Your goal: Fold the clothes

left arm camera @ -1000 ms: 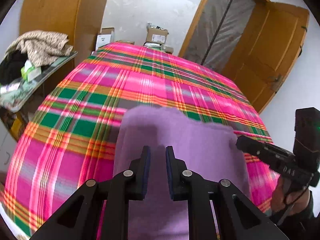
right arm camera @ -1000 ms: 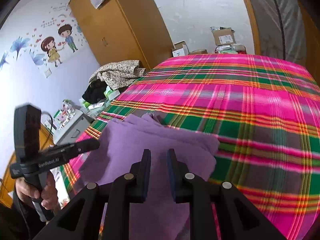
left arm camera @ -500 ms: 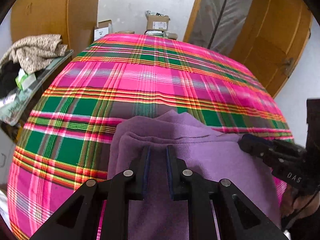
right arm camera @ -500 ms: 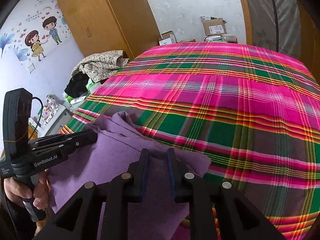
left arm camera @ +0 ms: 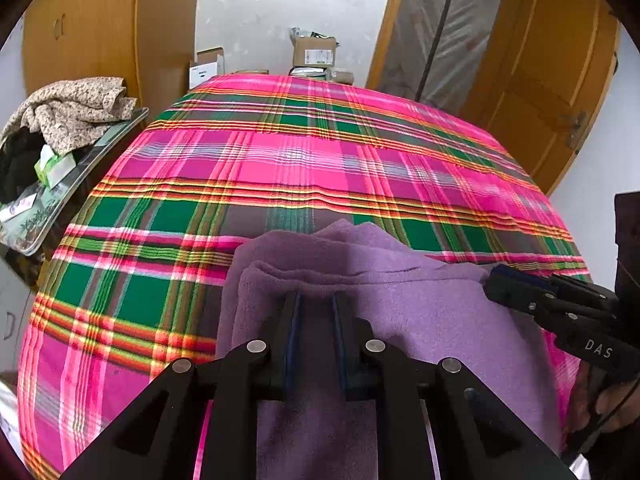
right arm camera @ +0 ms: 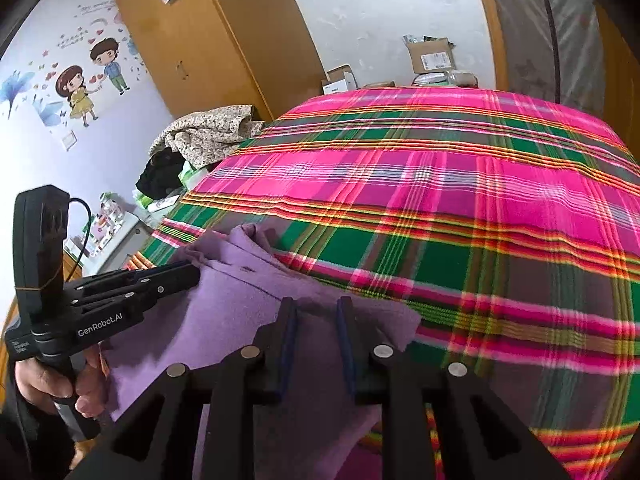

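A purple garment (left arm camera: 420, 320) is spread on the near edge of a bed covered with a bright plaid blanket (left arm camera: 304, 168) — pink, green and orange. The soft cloth is folded over on itself, and its long side is laid along the near edge of the bed, from left to right. A rounded flap of it is pointed toward the far end of the bed.

The left gripper (left arm camera: 314, 300) is held over the left part of the garment. Cloth is seen between its fingers, which are set a little apart; a firm pinch cannot be told. The right gripper (right arm camera: 316, 304) is held the same way at the right corner of the garment (right arm camera: 240, 312), with purple cloth between its fingers too.

A pile of clothes (left arm camera: 68, 108) is heaped on a side table by the left edge of the bed.
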`<state>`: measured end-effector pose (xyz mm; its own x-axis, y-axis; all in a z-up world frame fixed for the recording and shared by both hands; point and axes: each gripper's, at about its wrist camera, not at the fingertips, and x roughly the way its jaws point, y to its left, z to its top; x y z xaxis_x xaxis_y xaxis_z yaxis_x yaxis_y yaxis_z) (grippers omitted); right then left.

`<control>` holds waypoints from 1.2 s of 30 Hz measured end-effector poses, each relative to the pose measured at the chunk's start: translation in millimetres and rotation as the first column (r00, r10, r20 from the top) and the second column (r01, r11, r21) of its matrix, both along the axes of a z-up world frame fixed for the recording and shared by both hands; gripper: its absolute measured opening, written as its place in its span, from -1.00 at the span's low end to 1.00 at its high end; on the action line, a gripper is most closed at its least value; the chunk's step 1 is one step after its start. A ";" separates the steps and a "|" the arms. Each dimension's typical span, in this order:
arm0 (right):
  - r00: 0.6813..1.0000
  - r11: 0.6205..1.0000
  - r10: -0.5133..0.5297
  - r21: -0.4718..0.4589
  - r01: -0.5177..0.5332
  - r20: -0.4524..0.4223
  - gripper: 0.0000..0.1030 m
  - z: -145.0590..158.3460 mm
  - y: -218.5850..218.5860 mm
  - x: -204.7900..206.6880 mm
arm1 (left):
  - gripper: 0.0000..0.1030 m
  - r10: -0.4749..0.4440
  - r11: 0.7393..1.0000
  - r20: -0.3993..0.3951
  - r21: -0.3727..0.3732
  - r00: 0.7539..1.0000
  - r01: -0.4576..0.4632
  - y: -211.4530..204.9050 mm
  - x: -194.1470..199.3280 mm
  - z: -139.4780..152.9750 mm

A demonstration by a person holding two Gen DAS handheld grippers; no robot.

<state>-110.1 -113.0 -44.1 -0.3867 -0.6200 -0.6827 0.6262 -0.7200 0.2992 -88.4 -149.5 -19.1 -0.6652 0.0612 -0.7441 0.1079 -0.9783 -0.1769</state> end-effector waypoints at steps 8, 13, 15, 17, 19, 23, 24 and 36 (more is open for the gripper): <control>0.998 0.998 0.056 -0.012 -0.056 -0.042 -0.33 11.9 13.7 51.0 | -0.69 0.011 0.999 -0.039 0.034 0.999 -0.010 -6.8 46.4 3.9; 0.995 0.994 0.081 0.072 -0.076 -0.064 -0.33 -3.3 2.8 64.9 | -0.69 0.015 0.997 -0.031 0.075 0.999 -0.013 -12.6 53.5 -7.7; 0.995 0.995 0.073 0.071 -0.068 -0.067 -0.33 0.0 4.1 66.4 | -0.69 0.018 0.998 -0.038 0.062 0.999 -0.016 -10.2 59.1 -3.0; 0.995 0.995 0.070 0.072 -0.065 -0.073 -0.34 4.8 6.5 70.2 | -0.69 0.021 0.999 -0.051 0.044 0.998 -0.019 -8.4 67.1 2.3; 0.992 0.994 0.090 0.063 -0.085 -0.092 -0.34 10.6 10.5 79.9 | -0.69 0.027 0.999 -0.062 0.037 0.998 -0.025 -9.2 78.6 5.4; 0.983 0.987 0.153 0.055 -0.148 -0.103 -0.34 11.5 15.4 104.5 | -0.69 0.041 0.998 -0.067 0.041 0.997 -0.038 -12.5 96.5 5.4; 0.980 0.985 0.168 0.057 -0.163 -0.102 -0.34 10.4 16.2 109.9 | -0.69 0.043 0.998 -0.067 0.043 0.997 -0.040 -13.2 98.3 4.9; 0.994 0.995 0.099 0.025 -0.098 -0.048 -0.35 5.5 42.5 105.2 | -0.69 0.069 0.995 -0.061 0.071 0.996 -0.064 -22.2 120.0 -1.1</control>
<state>-4.9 -70.5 -38.6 -0.3582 -0.6417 -0.6782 0.7080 -0.6602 0.2507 31.7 -171.7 -20.1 -0.7150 0.0646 -0.6961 0.1589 -0.9546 -0.2519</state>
